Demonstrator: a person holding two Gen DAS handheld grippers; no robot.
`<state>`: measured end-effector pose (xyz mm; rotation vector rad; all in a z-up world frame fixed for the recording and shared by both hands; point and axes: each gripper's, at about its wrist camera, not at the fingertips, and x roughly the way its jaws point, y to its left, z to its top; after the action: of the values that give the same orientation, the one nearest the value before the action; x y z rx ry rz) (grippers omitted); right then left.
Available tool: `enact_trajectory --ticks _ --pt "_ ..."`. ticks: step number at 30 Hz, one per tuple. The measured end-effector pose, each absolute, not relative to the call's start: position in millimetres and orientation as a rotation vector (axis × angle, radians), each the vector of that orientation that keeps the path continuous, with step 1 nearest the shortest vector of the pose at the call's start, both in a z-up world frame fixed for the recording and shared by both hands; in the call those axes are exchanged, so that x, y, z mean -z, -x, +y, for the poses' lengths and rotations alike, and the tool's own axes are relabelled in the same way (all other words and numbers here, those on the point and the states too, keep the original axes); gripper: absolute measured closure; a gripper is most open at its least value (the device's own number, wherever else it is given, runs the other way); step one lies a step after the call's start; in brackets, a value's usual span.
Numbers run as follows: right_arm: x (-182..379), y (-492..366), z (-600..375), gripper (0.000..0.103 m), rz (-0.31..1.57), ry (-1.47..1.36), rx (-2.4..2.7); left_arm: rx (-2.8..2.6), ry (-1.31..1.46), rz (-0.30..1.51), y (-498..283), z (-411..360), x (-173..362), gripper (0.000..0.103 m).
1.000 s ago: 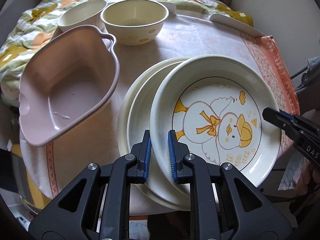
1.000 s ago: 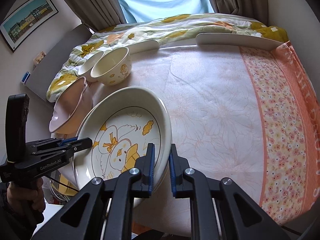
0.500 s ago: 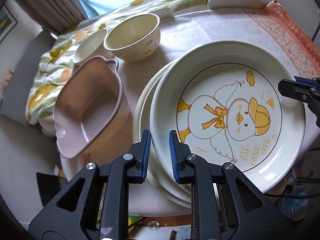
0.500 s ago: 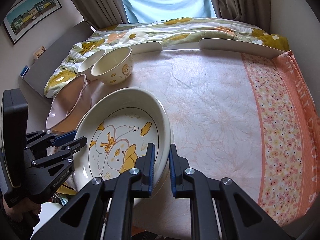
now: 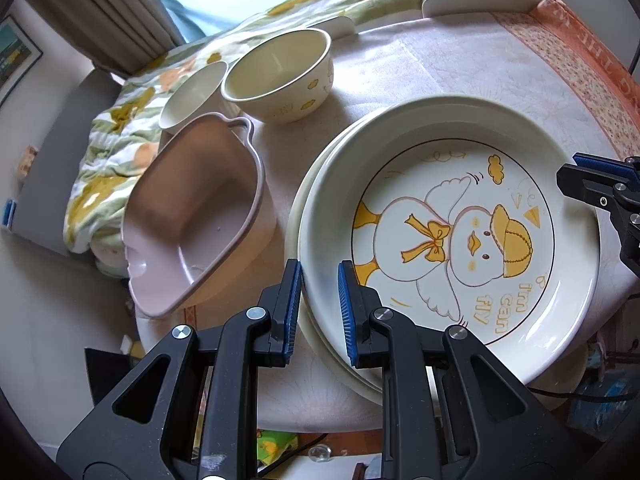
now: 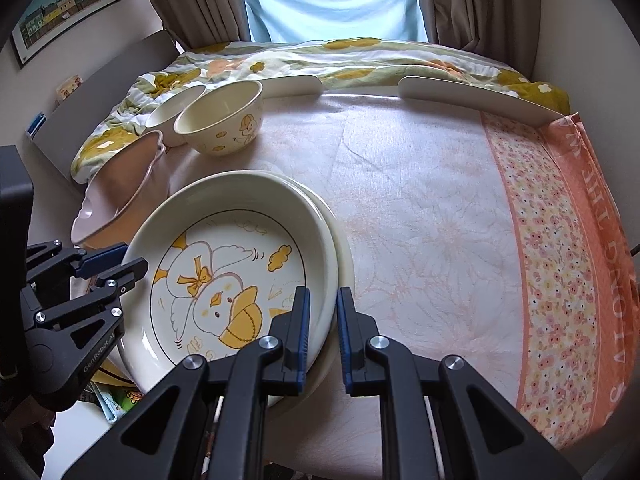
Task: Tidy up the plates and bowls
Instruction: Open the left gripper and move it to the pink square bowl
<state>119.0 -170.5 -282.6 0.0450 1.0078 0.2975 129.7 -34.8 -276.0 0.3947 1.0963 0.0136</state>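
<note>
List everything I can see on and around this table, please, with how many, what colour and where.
duck plate: one, cream with yellow duck drawing, top of the plate stack at the table's near edge
plates beneath: at least two, cream, only rims show
duck bowl: one, cream with yellow print, far left of table
small bowl: one, cream, beside the duck bowl
pink dish: one, pale pink, left of the stack
tablecloth: one, pale floral with orange border
quilt: one, green and yellow floral, behind the table
picture: one, framed, on the left wall
left claw: black with blue pads, shut on the duck plate's rim
right claw: same, shut on the opposite rim
</note>
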Motion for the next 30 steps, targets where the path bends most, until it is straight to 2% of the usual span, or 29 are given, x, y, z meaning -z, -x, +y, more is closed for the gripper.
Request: enact_trajectory --ticks 8,13,14,15,16,17,18,20,25,30 --pt "276.2 -116.4 -173.3 0.091 0.995 -0.062 -0.297 0.008 -0.311 1.11 -128.6 -26.3 265.8 0.086" --pt "245.4 -117.6 -179.9 0.091 0.957 -0.084 -0.346 0.018 -0.202 1.044 -121.3 -17.0 223.3 0.085" --pt "237.6 -118.9 -179.9 0.091 0.948 -0.081 -0.367 0.014 -0.177 1.025 -119.6 -13.8 212.3 0.081" --pt "229.4 -120.4 -179.1 0.091 0.94 -0.074 -0.389 0.01 -0.148 1.003 -117.8 -9.2 200.6 0.062" --pt "220.8 -122.3 -178.3 0.09 0.929 -0.069 -0.417 -0.003 -0.12 0.976 -115.5 -4.1 189.0 0.027" --pt "212.5 -124.1 -176.9 0.082 0.918 -0.063 -0.44 -0.024 -0.095 0.941 -111.8 1.8 177.0 0.01" --pt "203.7 -126.3 -175.6 0.072 0.904 -0.057 -0.461 -0.045 -0.071 0.89 -106.0 8.2 163.8 0.0" --pt "188.6 -132.7 -171.4 0.0 0.882 -0.052 -0.506 -0.06 -0.034 0.837 -98.1 20.9 144.4 0.0" --pt "164.6 -155.3 -149.2 0.0 0.852 -0.052 -0.616 -0.14 0.094 0.847 -92.4 74.3 129.1 0.0" --pt "164.7 -172.3 -98.0 0.0 0.906 0.043 -0.669 -0.186 0.236 0.871 -91.3 137.0 147.5 0.001"
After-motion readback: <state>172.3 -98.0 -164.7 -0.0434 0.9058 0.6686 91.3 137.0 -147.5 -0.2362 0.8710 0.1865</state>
